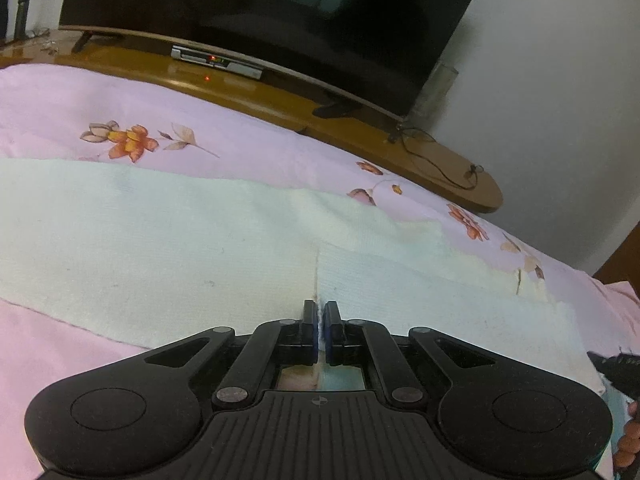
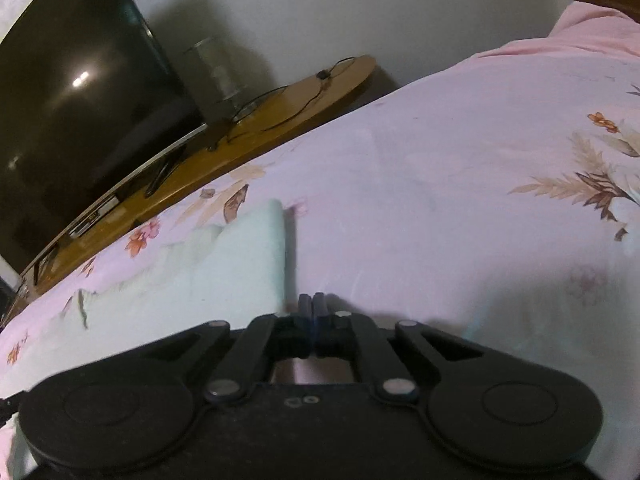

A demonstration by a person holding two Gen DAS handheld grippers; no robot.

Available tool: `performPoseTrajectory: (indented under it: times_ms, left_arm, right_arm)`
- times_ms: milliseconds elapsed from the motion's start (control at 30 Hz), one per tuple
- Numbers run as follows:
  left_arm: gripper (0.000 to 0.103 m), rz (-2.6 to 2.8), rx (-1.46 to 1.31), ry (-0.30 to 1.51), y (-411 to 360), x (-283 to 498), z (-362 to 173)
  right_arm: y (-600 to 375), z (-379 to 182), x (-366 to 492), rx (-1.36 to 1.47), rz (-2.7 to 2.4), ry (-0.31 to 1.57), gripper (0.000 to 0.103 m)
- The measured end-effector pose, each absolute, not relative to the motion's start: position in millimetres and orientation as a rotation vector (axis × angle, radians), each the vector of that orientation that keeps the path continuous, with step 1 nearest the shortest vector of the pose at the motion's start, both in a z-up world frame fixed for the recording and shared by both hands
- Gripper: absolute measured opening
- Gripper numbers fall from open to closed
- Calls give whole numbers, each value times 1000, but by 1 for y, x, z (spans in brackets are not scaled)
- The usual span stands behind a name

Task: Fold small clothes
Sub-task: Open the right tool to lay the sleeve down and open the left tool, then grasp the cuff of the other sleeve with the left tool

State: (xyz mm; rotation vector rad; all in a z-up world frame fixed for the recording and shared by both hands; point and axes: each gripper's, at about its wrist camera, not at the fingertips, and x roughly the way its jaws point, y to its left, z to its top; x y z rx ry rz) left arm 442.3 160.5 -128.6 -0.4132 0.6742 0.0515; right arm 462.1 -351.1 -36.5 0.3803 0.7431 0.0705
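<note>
A pale mint-white garment [image 1: 160, 232] lies spread flat across a pink floral bedsheet [image 1: 248, 148]. My left gripper [image 1: 320, 312] is shut on the near edge of the garment, with a sliver of white cloth between the blue pads. In the right wrist view the garment [image 2: 224, 264] lies to the left, its right edge standing slightly raised. My right gripper [image 2: 313, 304] is shut, low over the pink sheet [image 2: 440, 184] just right of that edge; I see no cloth between its fingers. Part of the right gripper [image 1: 620, 364] shows at the right edge of the left view.
A wooden TV bench [image 1: 280, 96] runs along the far side of the bed with a dark television [image 1: 260, 12], a silver set-top box [image 1: 216, 60] and a black cable [image 1: 436, 160]. A clear container [image 2: 220, 72] stands beside the television. White wall behind.
</note>
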Motion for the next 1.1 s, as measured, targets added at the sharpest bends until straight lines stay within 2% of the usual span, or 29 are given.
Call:
performPoseTrajectory:
  times_ms: [33,67,233,267,300,333,500,567,600,633,700,867,967,1000,1033,1067,1100]
  left_arm:
    - [3,73,-400,648,163,439,-124]
    - [3,95,-383,618,165,436,-117]
    - [5,28,-360,577,153,459,-92]
    - [11,9,-345,606,144,469,-94]
    - [39,-3,-332,621,135,476,-96]
    - [60,-1,-305,608,125,481,-99]
    - [60,-31,-240,618,100,497,-113]
    - [48,-9,-227,657,104,500,-126]
    - [36,1,-200,643,107,497,-129]
    - [31,5,-187,645,109,496,-129]
    - [31,-6,-191,657,114,494,-126]
    - [33,4,-116,647,105,489,-123]
    - [47,-4,-120,644,103,490,-124]
    - [62,-10,-110,644,102,490,-124]
    - [79,6,-98,649,101,487,-122]
    - [87,48,-97,657,101,483,-120]
    - [90,70,-108,653,105,477,-118]
  right_arm:
    - [-353,-33,460,386,70,726,8]
    - [-355,-28,459,384,69,700,22]
    - [-347,-14,474,315,104,652,20]
    - [-342,-14,481,297,106,655,18]
    - [-338,-14,487,286,107,656,17]
    - [-333,-14,492,273,107,657,17]
    - [-306,-16,517,184,129,661,16]
    - [-301,-20,525,129,114,683,13]
    - [-302,-25,527,104,88,711,10]
    - [-305,-31,531,91,63,735,5]
    - [-315,-33,528,84,17,732,12]
    - [-309,-15,501,69,76,667,16]
    - [-297,-22,478,18,135,683,16]
    - [-293,-33,480,-19,117,738,16]
    - [-292,-35,474,-44,112,699,20]
    - [-290,-33,473,-51,101,718,22]
    - [-290,-27,470,-35,103,721,22]
